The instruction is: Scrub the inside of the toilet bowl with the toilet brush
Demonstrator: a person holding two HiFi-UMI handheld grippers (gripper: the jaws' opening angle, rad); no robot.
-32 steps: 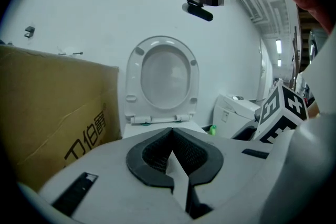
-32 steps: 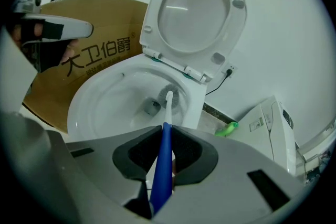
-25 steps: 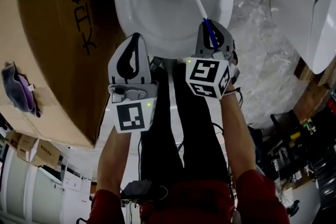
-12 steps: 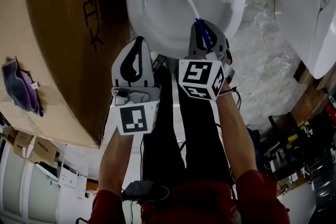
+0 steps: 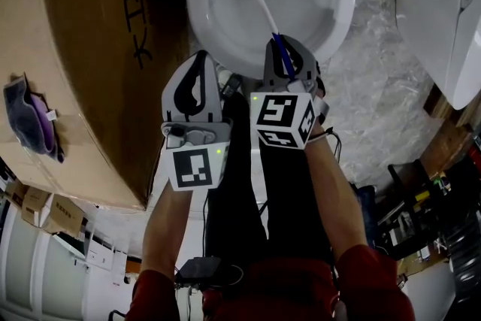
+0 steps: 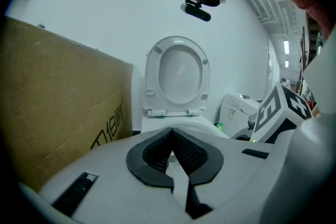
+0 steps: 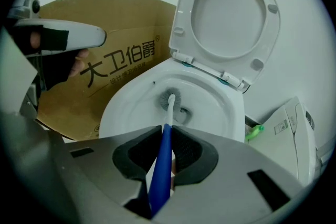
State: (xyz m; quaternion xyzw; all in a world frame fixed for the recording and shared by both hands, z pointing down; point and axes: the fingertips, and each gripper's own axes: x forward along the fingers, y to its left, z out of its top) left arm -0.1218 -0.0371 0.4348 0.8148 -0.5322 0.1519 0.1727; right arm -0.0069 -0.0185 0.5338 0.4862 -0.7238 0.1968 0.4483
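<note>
Right gripper (image 5: 285,60): we find its jaws closed on the blue handle of the toilet brush (image 5: 259,0). The shaft runs between them and out past the tips.
Brush head: down inside the toilet bowl (image 5: 342,4), at the dark drain opening.
Left gripper (image 5: 197,83): jaws meet at the tips with nothing between them. It is held just beside the right one, near the bowl's rim.
Cardboard box (image 5: 90,49): we note it left of the bowl.

On floor (image 5: 376,86) (crinkly sheeting): toilet (image 5: 225,41), cardboard box (image 5: 90,49).
</note>
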